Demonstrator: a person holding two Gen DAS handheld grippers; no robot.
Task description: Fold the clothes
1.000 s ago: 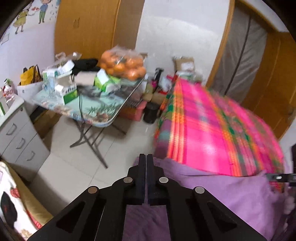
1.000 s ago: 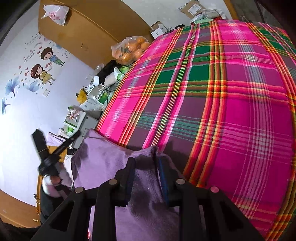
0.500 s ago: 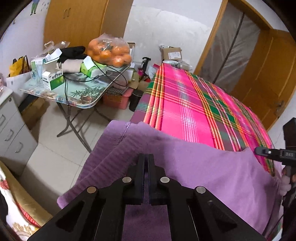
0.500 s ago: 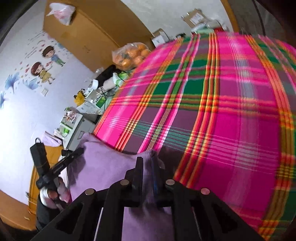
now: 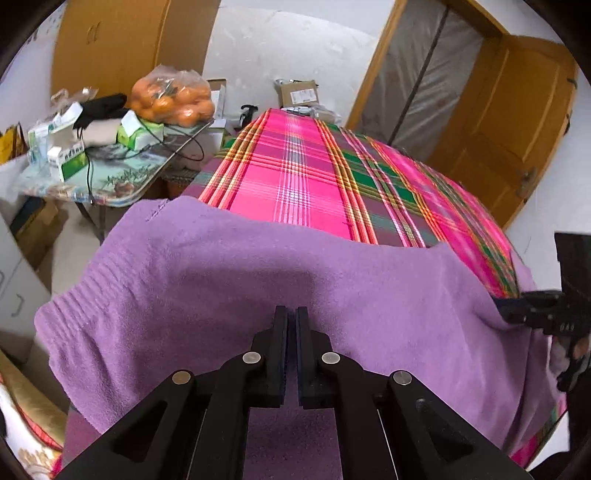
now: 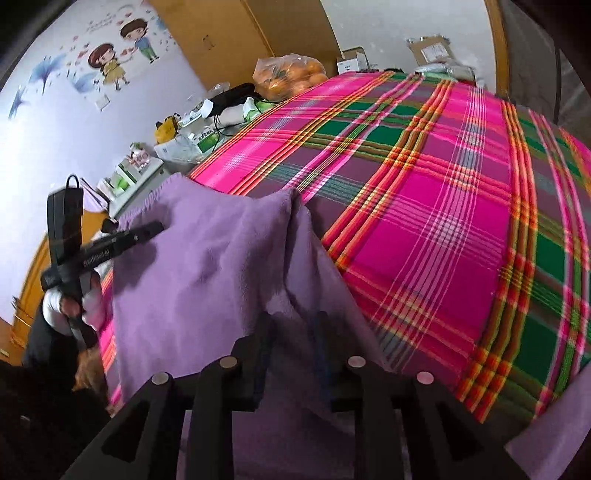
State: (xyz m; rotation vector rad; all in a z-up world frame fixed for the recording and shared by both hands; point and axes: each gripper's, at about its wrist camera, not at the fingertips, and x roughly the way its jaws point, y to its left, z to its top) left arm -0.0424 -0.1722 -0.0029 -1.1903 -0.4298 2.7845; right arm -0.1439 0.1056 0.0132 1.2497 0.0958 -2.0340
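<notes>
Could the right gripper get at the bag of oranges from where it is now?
Probably not. The right gripper sits at the near edge of the plaid bed, its jaws opening with the purple garment between them; the bag of oranges lies past the bed's far side.

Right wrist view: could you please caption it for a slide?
Right gripper opening around a purple garment on the plaid bed.

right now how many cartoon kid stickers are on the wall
2, side by side on the left wall in the right wrist view: a girl in a yellow dress and, to her right, a boy in green. More may be out of frame.
</notes>
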